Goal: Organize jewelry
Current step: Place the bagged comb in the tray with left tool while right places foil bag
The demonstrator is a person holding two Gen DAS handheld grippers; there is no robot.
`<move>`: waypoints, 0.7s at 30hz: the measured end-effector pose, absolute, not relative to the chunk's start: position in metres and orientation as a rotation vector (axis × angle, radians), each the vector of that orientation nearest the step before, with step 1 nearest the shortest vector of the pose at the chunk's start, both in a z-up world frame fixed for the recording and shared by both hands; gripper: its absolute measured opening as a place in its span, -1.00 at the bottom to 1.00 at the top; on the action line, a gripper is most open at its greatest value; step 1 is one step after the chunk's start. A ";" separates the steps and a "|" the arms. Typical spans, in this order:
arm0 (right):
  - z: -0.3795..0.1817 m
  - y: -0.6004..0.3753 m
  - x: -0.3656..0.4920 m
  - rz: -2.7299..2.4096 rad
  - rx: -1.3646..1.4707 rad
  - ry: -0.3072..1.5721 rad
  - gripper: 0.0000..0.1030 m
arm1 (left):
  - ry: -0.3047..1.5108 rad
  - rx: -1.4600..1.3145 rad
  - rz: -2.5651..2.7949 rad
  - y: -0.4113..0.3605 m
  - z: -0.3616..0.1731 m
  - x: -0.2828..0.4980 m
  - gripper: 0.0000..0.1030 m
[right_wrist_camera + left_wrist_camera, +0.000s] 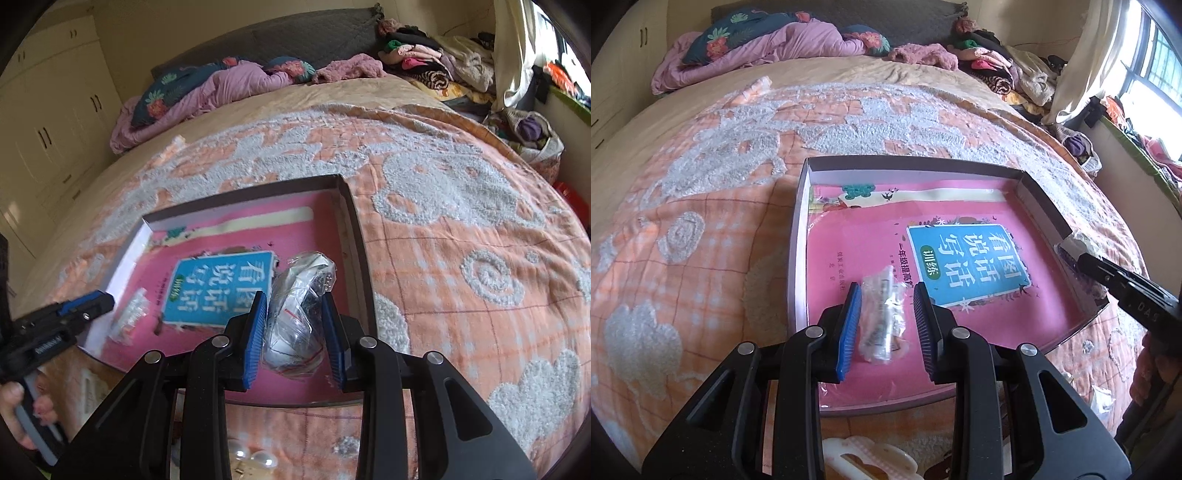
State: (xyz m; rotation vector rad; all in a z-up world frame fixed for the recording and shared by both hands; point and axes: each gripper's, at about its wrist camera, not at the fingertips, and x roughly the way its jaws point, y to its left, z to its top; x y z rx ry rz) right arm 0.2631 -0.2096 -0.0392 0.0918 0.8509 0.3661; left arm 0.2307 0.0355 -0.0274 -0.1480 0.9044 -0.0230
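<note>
A shallow box (799, 206) (354, 221) lies on the bed with a pink book (971, 258) (221, 284) inside. A small clear jewelry bag (882, 317) (131, 317) lies on the book, between the open jaws of my left gripper (886, 293), which do not touch it. My right gripper (293, 304) holds a bigger clear plastic bag (299, 314) of jewelry between its blue pads, over the box's right side. In the left wrist view the right gripper (1071, 251) shows at the box's right wall.
An orange and white patterned bedspread (461, 258) covers the bed. A white hair clip (864, 458) and pearl pieces (255, 459) lie near the front edge. Pillows, a purple quilt (768, 48) and piled clothes (1004, 70) sit at the far end.
</note>
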 end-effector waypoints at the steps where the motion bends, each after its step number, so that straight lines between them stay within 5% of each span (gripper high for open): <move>1: -0.040 -0.210 0.262 0.367 0.094 0.854 -0.38 | 0.903 -0.146 -0.023 0.036 -0.027 0.231 -0.58; 7: -0.023 -0.218 0.250 0.368 0.107 0.802 -0.07 | 0.898 -0.147 -0.012 0.036 -0.022 0.226 -0.55; 17: 0.023 -0.244 0.207 0.367 0.166 0.686 0.57 | 0.836 -0.162 0.005 0.039 0.006 0.199 0.22; 21: 0.036 -0.251 0.191 0.375 0.178 0.654 0.63 | 0.798 -0.168 0.018 0.042 0.022 0.186 0.50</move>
